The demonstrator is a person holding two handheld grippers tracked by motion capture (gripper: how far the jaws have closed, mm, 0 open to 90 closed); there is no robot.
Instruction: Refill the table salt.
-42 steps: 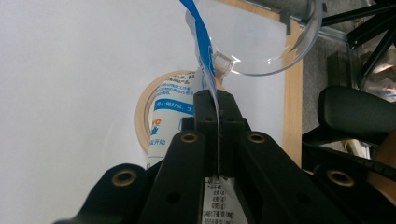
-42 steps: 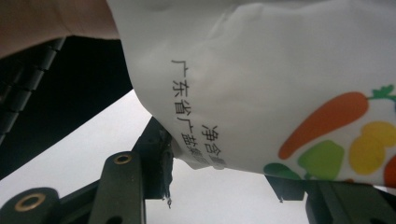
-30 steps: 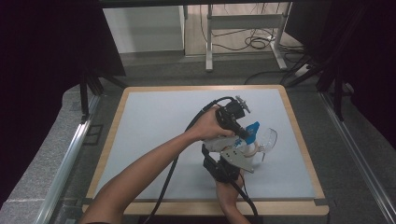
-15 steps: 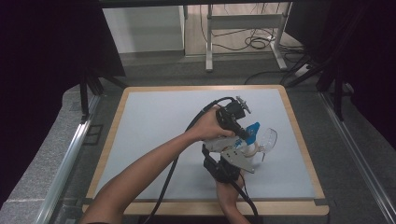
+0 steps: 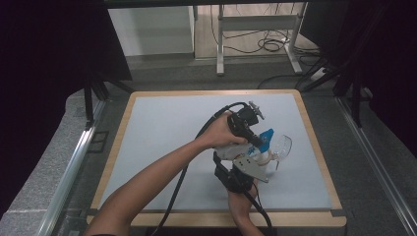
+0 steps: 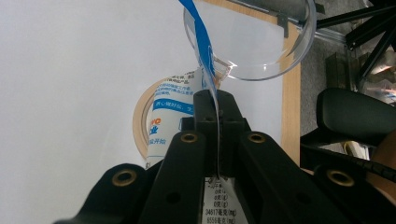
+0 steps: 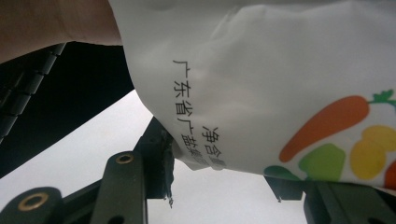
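Note:
A white printed pouch (image 5: 230, 151) with a blue top edge (image 5: 266, 138) is held above the table between both grippers. My left gripper (image 5: 256, 139) is shut on that blue edge (image 6: 198, 32), which runs up from between its jaws (image 6: 215, 100). My right gripper (image 5: 248, 169) grips the pouch's body from below. The pouch (image 7: 261, 84) shows Chinese print and a carrot picture, and it sits between the right gripper's (image 7: 222, 168) jaws with the left finger (image 7: 156, 154) pressed on it. A clear round cup (image 5: 282, 146) lies just right of the pouch; its rim (image 6: 252, 42) is beyond the blue edge.
The pale table top (image 5: 162, 147) has a wooden border. A tan tape ring (image 6: 139, 116) lies on it under the pouch. Black cables trail from both grippers toward the near edge. A black chair (image 6: 355, 112) and metal frame legs stand beyond the table's right side.

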